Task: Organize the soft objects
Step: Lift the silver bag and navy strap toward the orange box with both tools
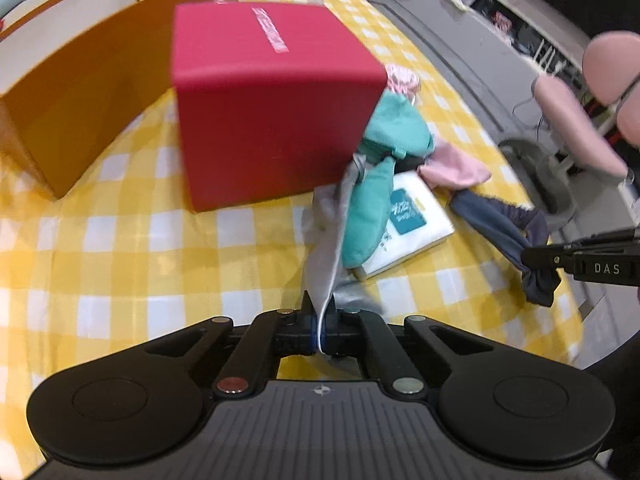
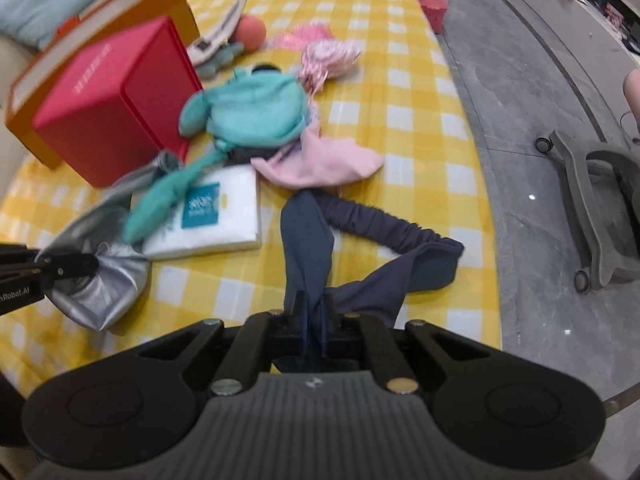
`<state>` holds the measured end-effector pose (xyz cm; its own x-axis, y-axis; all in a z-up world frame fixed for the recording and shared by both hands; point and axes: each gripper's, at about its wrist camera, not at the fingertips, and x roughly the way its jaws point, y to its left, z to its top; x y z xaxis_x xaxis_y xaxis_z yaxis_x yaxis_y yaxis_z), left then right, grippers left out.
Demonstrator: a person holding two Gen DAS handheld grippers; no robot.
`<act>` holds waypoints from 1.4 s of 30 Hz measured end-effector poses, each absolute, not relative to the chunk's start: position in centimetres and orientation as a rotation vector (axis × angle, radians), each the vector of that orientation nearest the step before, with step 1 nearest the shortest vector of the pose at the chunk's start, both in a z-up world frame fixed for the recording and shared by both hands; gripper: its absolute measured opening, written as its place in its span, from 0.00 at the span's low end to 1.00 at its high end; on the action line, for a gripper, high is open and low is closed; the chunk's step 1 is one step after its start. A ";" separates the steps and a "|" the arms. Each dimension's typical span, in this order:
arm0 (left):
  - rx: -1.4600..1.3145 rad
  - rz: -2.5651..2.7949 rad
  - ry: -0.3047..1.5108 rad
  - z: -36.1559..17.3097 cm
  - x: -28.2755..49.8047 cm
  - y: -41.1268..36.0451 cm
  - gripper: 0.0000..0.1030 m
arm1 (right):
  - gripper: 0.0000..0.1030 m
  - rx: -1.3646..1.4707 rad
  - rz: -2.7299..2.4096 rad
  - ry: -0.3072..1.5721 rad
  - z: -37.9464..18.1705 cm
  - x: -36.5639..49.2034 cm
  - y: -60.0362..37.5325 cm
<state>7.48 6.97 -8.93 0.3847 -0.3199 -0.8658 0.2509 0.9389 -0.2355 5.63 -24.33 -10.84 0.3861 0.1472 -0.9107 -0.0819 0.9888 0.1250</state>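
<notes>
My left gripper (image 1: 319, 320) is shut on a silver-grey cloth (image 1: 325, 240), which trails toward the red box; it also shows in the right wrist view (image 2: 96, 288). My right gripper (image 2: 316, 312) is shut on a dark blue cloth (image 2: 308, 240) that stretches across the table; it also shows in the left wrist view (image 1: 496, 224). A teal plush toy (image 2: 248, 116) lies on a pink cloth (image 2: 320, 160) and a white tissue pack (image 2: 216, 216). A pink striped soft item (image 2: 328, 56) lies farther back.
A red box (image 1: 272, 100) and an orange open box (image 1: 80, 64) stand on the yellow checked tablecloth (image 1: 120, 260). An orange ball (image 2: 250, 32) and a flat striped item (image 2: 218, 32) lie at the back. The table edge runs along the right, with an office chair base (image 2: 592, 208) on the floor.
</notes>
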 end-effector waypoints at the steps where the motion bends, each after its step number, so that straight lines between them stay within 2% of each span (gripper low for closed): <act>1: -0.081 -0.363 1.114 -8.5 7.4 7.3 0.01 | 0.03 0.080 0.148 1.157 -10.4 5.5 -24.6; 23: -0.018 -0.312 0.922 3.0 7.2 11.8 0.02 | 0.02 0.018 0.285 0.891 4.4 4.9 -21.7; 42: 0.041 -0.299 0.847 8.0 11.6 15.1 0.02 | 0.02 -0.149 0.467 0.757 14.0 9.2 -11.4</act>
<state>11.64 15.14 8.01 0.6232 -0.2440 -0.7430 0.2764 0.9575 -0.0826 9.23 -11.40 13.96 0.6307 0.3536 -0.6908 -0.4590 0.8877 0.0354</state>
